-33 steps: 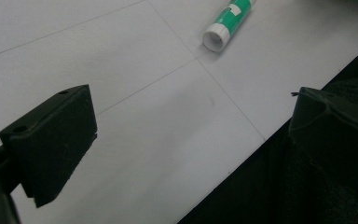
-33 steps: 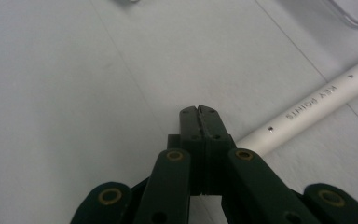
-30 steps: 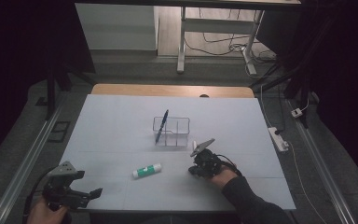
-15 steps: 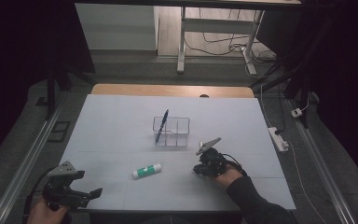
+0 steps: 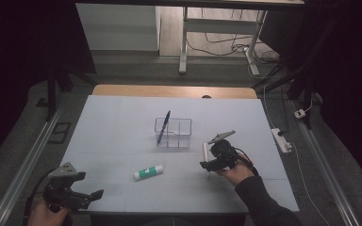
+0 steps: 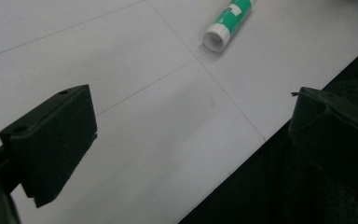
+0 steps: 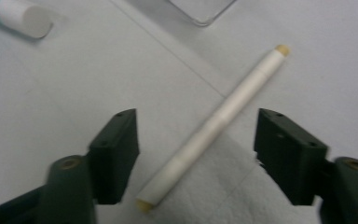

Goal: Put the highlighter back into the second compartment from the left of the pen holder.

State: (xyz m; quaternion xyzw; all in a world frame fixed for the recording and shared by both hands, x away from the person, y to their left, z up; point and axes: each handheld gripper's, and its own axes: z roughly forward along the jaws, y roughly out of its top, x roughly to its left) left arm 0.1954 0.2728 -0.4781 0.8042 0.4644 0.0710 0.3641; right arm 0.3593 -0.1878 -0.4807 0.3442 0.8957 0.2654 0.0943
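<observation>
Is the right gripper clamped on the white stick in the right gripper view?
No, the right gripper stands open, and the white stick lies on the table between its jaws, touching neither.

High view down over the whole table [image 5: 122,122]; claw views close, sharing the glue stick [image 6: 226,21].

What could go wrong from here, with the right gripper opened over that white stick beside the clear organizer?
1. The white stick lies loose on the table between the right gripper jaws, which have just been opening; being round, it may roll.
2. It lies askew to the jaws, so closing could pivot it rather than grip it.
3. The clear organizer stands close; a swing might knock it.
</observation>
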